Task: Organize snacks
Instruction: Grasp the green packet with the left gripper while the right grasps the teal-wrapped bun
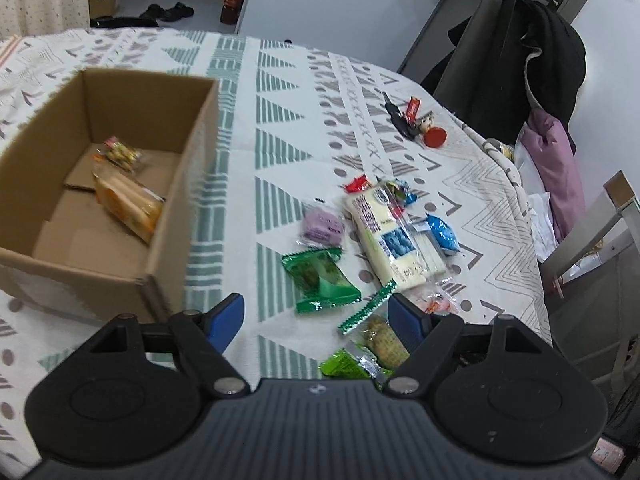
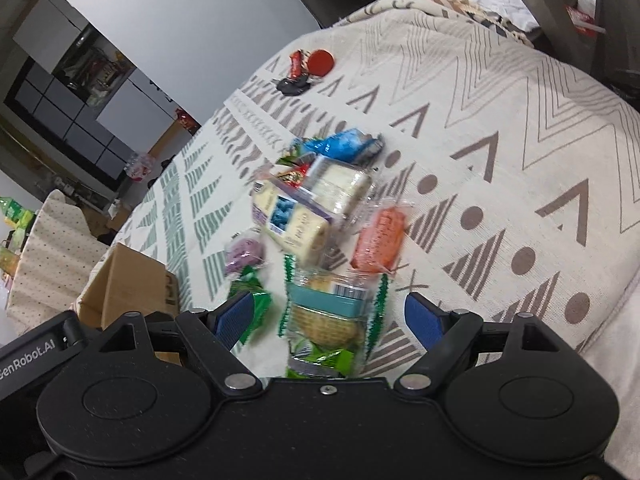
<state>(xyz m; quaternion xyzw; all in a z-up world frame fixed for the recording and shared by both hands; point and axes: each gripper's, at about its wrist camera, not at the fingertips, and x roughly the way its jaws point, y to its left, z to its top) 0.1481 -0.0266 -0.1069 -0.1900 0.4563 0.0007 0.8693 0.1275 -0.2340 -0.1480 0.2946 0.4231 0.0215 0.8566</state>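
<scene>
- Your left gripper (image 1: 316, 316) hung wide open over the cloth (image 1: 280, 120), holding nothing, just right of the box (image 1: 176, 216).
- The box already held two snacks: an orange pack (image 1: 128, 204) and a small clear pack (image 1: 120, 154).
- Your right gripper (image 2: 330, 318) was also spread wide and empty, its blue pads either side of a cracker pack (image 2: 326, 320) without touching it.
- The other snacks lay in a loose pile on the cloth: a green pack (image 1: 320, 278), a purple one (image 1: 323, 227), a long cream pack (image 1: 394, 232), a blue one (image 1: 442, 232).
- Keys (image 1: 404, 118) sat well apart, near the table's far side.
</scene>
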